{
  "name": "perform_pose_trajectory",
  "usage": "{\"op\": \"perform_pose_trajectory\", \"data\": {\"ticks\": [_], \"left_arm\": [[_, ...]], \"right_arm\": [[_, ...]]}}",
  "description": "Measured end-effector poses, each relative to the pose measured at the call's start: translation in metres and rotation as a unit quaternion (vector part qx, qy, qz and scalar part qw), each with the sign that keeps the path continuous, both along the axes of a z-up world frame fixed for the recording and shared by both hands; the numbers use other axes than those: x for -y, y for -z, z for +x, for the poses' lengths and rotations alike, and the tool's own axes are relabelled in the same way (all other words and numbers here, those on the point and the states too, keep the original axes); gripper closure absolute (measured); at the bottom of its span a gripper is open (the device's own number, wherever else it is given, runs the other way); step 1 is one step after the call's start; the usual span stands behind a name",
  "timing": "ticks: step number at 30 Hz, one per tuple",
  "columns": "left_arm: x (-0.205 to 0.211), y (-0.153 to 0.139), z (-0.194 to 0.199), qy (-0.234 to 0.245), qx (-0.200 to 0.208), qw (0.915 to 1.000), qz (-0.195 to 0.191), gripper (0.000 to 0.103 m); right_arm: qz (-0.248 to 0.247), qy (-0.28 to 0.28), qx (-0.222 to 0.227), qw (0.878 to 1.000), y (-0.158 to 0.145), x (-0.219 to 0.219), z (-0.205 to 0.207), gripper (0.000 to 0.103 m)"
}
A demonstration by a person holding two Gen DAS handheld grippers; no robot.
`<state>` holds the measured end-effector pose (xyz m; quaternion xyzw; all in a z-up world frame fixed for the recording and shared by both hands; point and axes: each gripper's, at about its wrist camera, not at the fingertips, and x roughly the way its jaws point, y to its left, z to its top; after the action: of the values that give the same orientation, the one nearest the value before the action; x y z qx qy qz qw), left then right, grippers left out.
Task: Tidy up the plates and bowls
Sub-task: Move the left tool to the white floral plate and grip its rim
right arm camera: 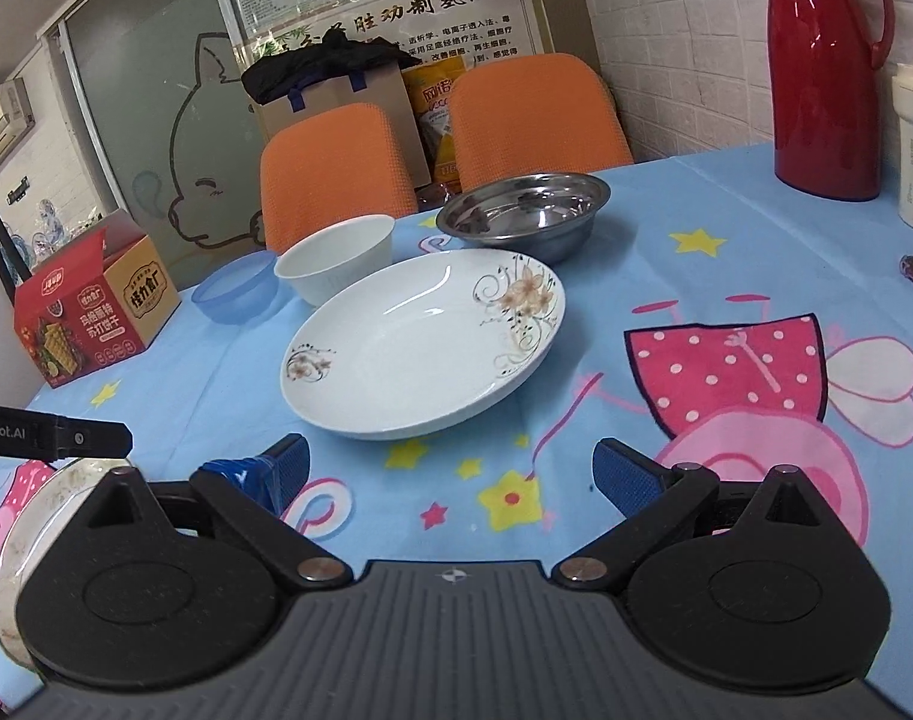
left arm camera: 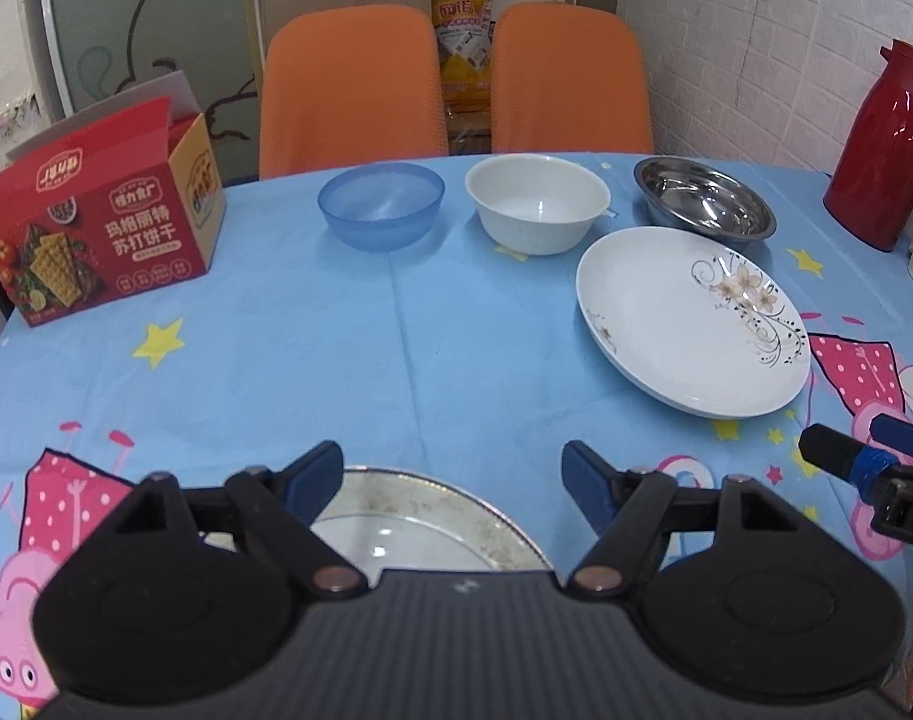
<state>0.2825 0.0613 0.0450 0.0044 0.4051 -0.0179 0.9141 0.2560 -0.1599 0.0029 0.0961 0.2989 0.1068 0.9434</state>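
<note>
Covering the whole scene, the tabletop wears a blue cartoon cloth. At right of centre in the left wrist view lies the flowered plate, with the steel bowl just behind it. The white bowl and blue bowl stand along the upper middle, apart. A speckled plate sits at the bottom, under the left tool, whose jaws are spread wide. The right tool is likewise spread, holding nothing.
</note>
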Motion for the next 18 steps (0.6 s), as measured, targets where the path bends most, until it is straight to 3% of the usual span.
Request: {"op": "perform_pose_trajectory", "data": {"ticks": [5, 9, 14, 18], "left_arm": [[0.011, -0.004, 0.044, 0.030, -0.011, 0.9994, -0.015, 0.029], [0.023, 0.007, 0.092, 0.056, -0.030, 0.9974, -0.033, 0.029], [0.028, 0.029, 0.144, 0.090, -0.077, 0.9883, -0.096, 0.029], [0.037, 0.040, 0.167, 0.093, -0.102, 0.9847, -0.107, 0.029]], "right_arm": [[-0.037, 0.001, 0.008, 0.999, -0.009, 0.007, 0.032, 0.014], [-0.063, -0.005, -0.012, 0.998, -0.007, 0.006, 0.064, 0.014], [-0.072, -0.020, -0.054, 0.996, 0.004, 0.000, 0.097, 0.014], [-0.082, -0.022, -0.065, 0.994, 0.009, -0.005, 0.113, 0.014]]}}
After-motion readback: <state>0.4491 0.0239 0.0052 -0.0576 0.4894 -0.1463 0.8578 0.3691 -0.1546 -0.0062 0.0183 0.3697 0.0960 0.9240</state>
